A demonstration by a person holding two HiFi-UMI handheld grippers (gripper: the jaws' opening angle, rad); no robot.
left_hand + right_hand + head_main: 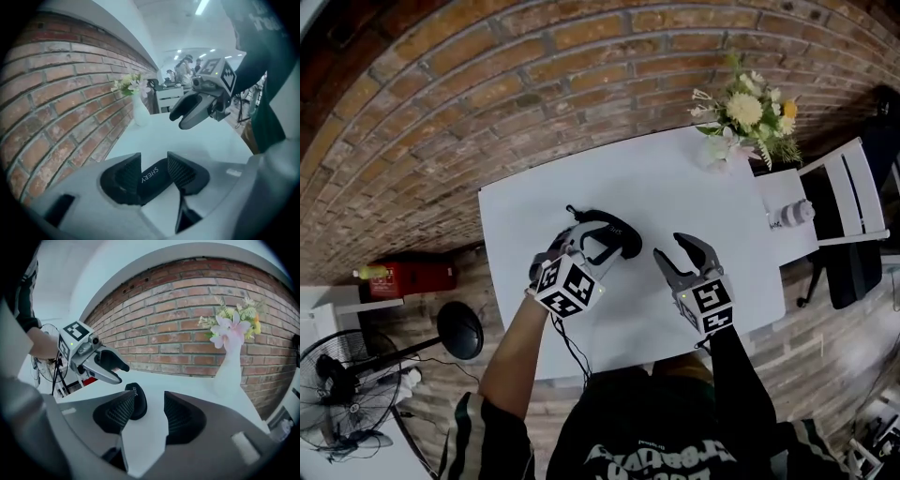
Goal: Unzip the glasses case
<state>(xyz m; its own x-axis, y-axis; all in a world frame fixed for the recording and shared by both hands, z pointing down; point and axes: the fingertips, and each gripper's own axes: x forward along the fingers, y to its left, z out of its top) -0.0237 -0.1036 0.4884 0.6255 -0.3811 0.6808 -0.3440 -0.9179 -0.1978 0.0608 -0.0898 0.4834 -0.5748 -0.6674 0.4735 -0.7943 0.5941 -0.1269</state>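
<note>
Head view: a person leans over a white table [656,178] with a gripper in each hand. The left gripper [589,236] has its jaws spread wide, and a black glasses case [614,234] lies flat on the table between and just beyond their tips. The right gripper [672,251] hangs beside the case, its jaws partly apart and empty, with the case off to one side of its tips.

Left gripper view: the two ribbed pads stand well apart with the case between them, and neither pad looks pressed against it. White letters on the case read "SHERY". The right gripper floats above and beyond the jaws.

Right gripper view: the jaws are apart with only bare table between them. One end of the case sits just past the tip of the left-hand jaw. A small white mark on it is too small to read. A white vase of flowers [229,362] stands far beyond the right-hand jaw.

The case looks closed. To do this step well, the left jaws should probably close squarely across the case body, clear of the zip line, and pin it down. The right jaws could then pinch the pull tab and run it along the seam. The tab cannot be clearly picked out here, so it needs finding first.
</note>
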